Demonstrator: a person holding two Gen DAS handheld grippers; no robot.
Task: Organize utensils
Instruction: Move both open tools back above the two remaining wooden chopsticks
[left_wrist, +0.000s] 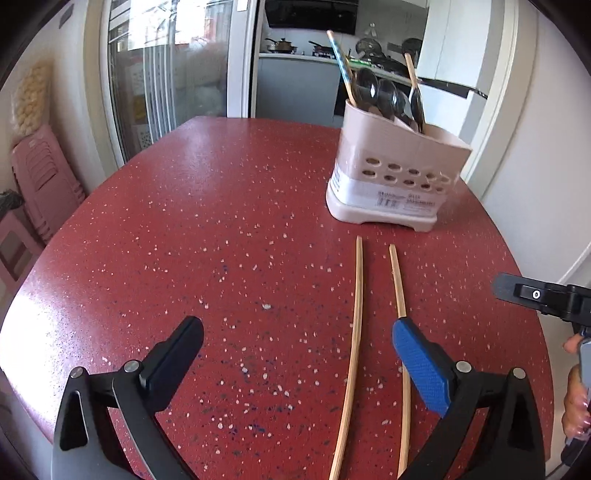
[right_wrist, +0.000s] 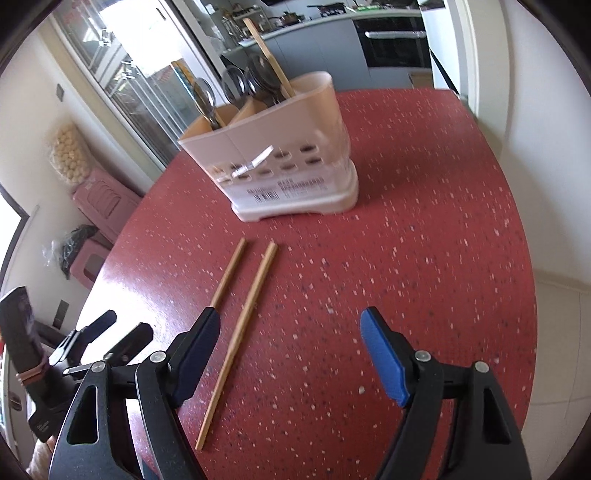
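Two wooden chopsticks lie side by side on the red speckled table (left_wrist: 184, 240), pointing at a pale pink utensil holder (left_wrist: 391, 177) that has spoons (left_wrist: 373, 88) and a few chopsticks standing in it. My left gripper (left_wrist: 297, 326) is open above the table. The left chopstick (left_wrist: 356, 332) lies between its fingers, and the right chopstick (left_wrist: 398, 280) runs under its blue pad. My right gripper (right_wrist: 291, 317) is open too. One chopstick (right_wrist: 240, 325) lies just inside its left finger, and the other chopstick (right_wrist: 229, 273) disappears behind that finger. The holder (right_wrist: 288, 147) stands beyond, untouched.
Stacked pink stools (left_wrist: 40, 177) sit on the floor left of the table. A white wall and door frame close in on the right behind the holder. The table's rounded edge (right_wrist: 528, 295) drops to the tiled floor. A hand (left_wrist: 576, 402) shows at the right border.
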